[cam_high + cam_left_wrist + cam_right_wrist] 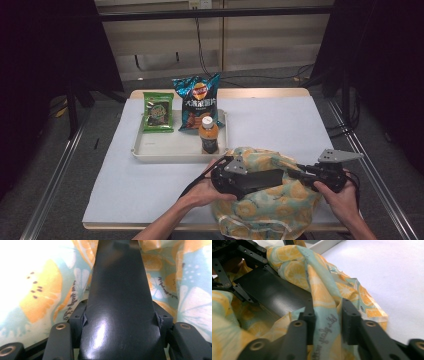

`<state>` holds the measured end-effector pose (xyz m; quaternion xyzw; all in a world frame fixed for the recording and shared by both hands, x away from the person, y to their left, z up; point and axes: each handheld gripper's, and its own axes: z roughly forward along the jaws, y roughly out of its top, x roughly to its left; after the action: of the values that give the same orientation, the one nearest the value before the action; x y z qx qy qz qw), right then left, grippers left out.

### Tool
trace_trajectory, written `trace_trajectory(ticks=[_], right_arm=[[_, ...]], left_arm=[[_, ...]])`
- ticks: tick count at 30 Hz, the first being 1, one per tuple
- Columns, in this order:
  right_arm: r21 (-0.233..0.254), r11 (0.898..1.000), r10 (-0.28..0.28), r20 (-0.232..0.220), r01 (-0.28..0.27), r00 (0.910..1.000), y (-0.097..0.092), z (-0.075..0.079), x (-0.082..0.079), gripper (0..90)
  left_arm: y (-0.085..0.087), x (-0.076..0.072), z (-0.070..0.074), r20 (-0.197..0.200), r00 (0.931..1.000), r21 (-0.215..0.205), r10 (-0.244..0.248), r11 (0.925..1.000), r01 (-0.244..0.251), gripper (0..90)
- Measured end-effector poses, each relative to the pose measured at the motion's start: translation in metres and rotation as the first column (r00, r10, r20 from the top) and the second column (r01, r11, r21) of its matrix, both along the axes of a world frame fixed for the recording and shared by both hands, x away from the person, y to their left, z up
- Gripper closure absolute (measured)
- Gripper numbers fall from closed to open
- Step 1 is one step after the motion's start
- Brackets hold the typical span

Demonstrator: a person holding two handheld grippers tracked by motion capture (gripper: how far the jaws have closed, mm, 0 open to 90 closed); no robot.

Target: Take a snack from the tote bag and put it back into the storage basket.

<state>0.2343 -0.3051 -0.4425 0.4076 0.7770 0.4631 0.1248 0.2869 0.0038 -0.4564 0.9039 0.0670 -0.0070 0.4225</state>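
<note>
A cloth bag printed with orange slices lies at the near edge of the table. My left gripper comes in from the left and is shut on a flat black box, which lies in the bag's mouth. In the left gripper view the box fills the gap and both pads of the left gripper press on its sides. From the right, my right gripper is shut on the bag's rim. In the right gripper view that rim fabric is pinched by the right gripper, with the box beyond.
A white tray sits behind the bag with a green snack packet, a blue crisp bag and an orange-capped bottle, which stands close to the bag. White table cover lies bare to the right.
</note>
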Motion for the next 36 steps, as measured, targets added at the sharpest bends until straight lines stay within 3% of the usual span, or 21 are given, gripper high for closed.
trace_trajectory(ticks=[5, 7, 11, 19, 24, 31, 32, 36], right_arm=[[0.028, 0.999, -0.023, 0.011, 0.022, 0.9997, -0.006, 0.004, -0.005, 78.9], [0.041, 0.999, -0.035, 0.014, 0.034, 0.9993, -0.009, 0.004, -0.006, 79.8], [0.048, 0.997, -0.067, 0.026, 0.066, 0.9974, -0.015, 0.006, -0.008, 80.6], [0.069, 0.991, -0.119, 0.037, 0.116, 0.9922, -0.026, 0.006, -0.005, 78.7], [0.056, 0.989, -0.142, 0.034, 0.14, 0.9893, -0.028, 0.005, -0.004, 79.2], [0.044, 0.989, -0.145, 0.024, 0.143, 0.9892, -0.026, 0.002, 0.002, 80.4], [0.045, 0.99, -0.135, 0.025, 0.133, 0.9906, -0.024, 0.003, 0.003, 80.5], [0.044, 0.994, -0.105, 0.019, 0.104, 0.9943, -0.016, 0.003, 0.006, 81.7]], left_arm=[[0.011, -0.002, 0.006, 0.0, 1.0, -0.016, 0.001, 0.9999, -0.001, 43.7], [0.016, -0.003, 0.011, 0.009, 1.0, -0.002, 0.0, 1.0, 0.0, 43.7], [0.022, -0.003, 0.016, 0.002, 1.0, -0.055, -0.009, 0.9984, 0.009, 43.7], [0.025, -0.007, 0.028, 0.005, 0.9995, -0.089, -0.031, 0.9956, 0.031, 43.7], [0.028, -0.005, 0.036, -0.032, 0.9993, -0.169, -0.018, 0.9856, 0.012, 43.7], [0.029, -0.003, 0.05, -0.019, 0.9998, -0.213, 0.002, 0.9771, -0.006, 43.6], [0.029, -0.002, 0.051, -0.03, 0.9996, -0.231, 0.001, 0.9729, -0.008, 43.6], [0.023, 0.001, 0.06, -0.025, 0.9995, -0.251, 0.018, 0.9676, -0.024, 43.6]])
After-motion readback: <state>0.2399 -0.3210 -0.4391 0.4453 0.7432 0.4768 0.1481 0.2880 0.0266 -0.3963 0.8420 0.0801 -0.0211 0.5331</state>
